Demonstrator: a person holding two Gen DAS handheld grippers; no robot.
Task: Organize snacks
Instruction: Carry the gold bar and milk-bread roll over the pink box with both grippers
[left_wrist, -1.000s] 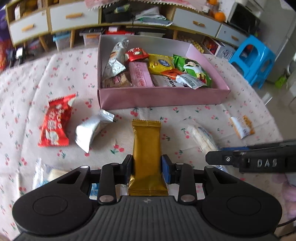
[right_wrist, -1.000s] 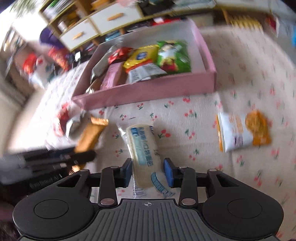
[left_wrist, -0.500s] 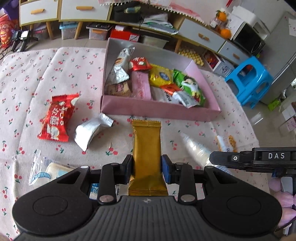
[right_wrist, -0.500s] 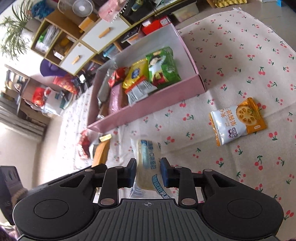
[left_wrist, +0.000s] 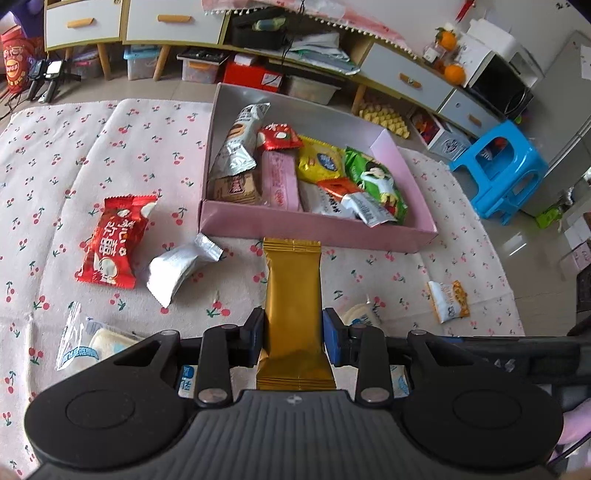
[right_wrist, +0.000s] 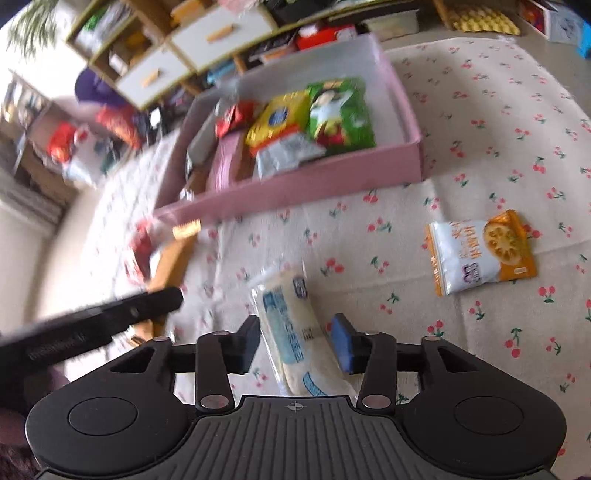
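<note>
- The right gripper (right_wrist: 295, 341) has just been opening: its jaws stand wider than half a second ago. The pale rice cake in a clear wrapper with blue print (right_wrist: 291, 332) still lies between them, but there is now a gap between it and the blue pad on the right.
- The left gripper (left_wrist: 293, 339) stays closed on the long golden foil snack bar (left_wrist: 293, 295), the same as one second ago; both pads press its sides.
- The far end of the bar reaches the near wall of the pink cardboard box (left_wrist: 314, 230), which already holds many snack packs.
- On the white cloth with small red cherries (left_wrist: 55, 166), left of the bar, lie a red candy pack with white characters (left_wrist: 114, 245) and a crumpled silver foil pack (left_wrist: 177, 269), close to each other.
- A white and orange biscuit pack (right_wrist: 480, 251) lies on the cloth, right of the rice cake and apart from it.
- Behind the box stand low cabinets with white drawers (left_wrist: 173, 22), and a blue plastic stool (left_wrist: 498, 170) is on the floor at the right.
</note>
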